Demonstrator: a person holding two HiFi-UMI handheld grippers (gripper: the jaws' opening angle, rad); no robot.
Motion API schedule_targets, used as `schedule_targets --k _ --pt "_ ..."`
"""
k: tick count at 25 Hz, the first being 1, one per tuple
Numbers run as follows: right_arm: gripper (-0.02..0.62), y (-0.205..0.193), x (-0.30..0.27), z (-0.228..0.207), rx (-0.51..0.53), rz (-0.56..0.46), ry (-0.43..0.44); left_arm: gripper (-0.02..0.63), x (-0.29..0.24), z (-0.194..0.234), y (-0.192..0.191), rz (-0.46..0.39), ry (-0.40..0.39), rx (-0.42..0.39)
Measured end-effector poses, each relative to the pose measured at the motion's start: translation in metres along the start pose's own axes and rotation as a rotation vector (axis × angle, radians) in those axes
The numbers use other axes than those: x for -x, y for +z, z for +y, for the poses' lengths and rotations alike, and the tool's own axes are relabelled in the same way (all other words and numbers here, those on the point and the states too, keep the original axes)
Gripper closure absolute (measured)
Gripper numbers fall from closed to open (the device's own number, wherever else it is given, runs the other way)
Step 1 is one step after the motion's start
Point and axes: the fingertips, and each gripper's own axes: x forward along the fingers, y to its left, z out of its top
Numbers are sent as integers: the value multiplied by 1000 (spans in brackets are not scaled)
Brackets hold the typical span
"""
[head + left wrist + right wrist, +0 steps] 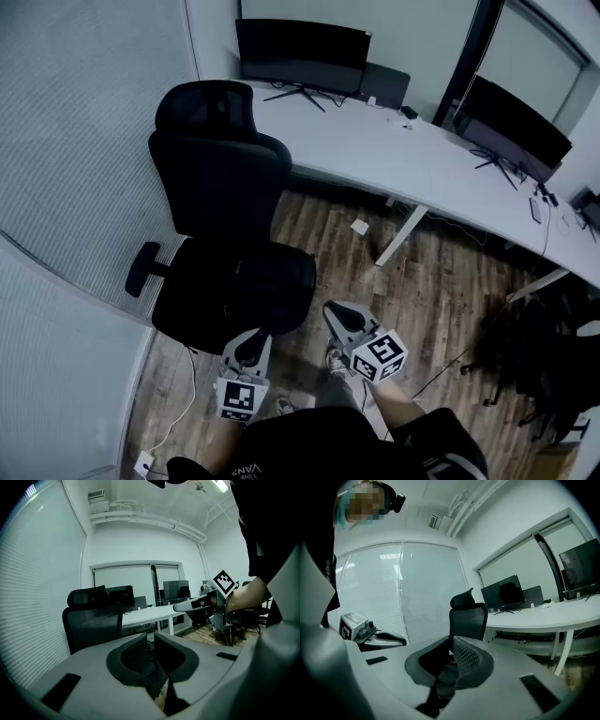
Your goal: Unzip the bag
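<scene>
- Two grippers sit low in the head view, left gripper [251,345] and right gripper [335,315], both over the wooden floor [441,291].
- Left jaws are clenched on nothing. Right jaws are clenched too, with nothing between them.
- A black chair [225,216] stands just ahead of both.
- Off right, a dark heap [525,361] lies on the floor, well apart from the grippers. Bag or not, I cannot tell.
- Beyond, a white surface [394,150] carries two monitors [302,54].

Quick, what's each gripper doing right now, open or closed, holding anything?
Left gripper: fingers almost together, holding nothing.
Right gripper: fingers closed, holding nothing.
</scene>
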Motion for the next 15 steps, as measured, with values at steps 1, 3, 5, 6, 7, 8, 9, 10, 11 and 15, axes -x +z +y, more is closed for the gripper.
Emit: schedule_targets --k 1,3,5,6,7,8,9,10,11,15 --pt "538 1 4 4 -5 -8 -12 545 5 0 2 -7 -2 0" --pt "540 4 12 11 -19 -28 -33 554 14 -1 6 -23 -3 1" --pt "541 8 20 18 -28 -47 -46 560 23 -2 11 -42 -4 4" --pt "543 10 23 23 -28 -53 -49 563 26 -3 14 -51 -5 5" --pt "543 12 27 27 -27 -58 -52 565 30 -3 17 -59 -6 8" --pt "543 13 30 32 -26 -63 -55 568 34 -4 21 -67 -9 13" --pt "543 15 33 37 -25 -66 -59 571 38 -5 24 -76 -13 21" --pt "544 16 35 42 -25 -68 -61 575 41 -6 28 -85 -19 31" --pt "545 17 38 48 -24 -69 -61 577 45 -7 31 -95 -25 40" --pt "546 18 43 72 -26 -74 -39 581 57 -10 43 -121 -44 44"
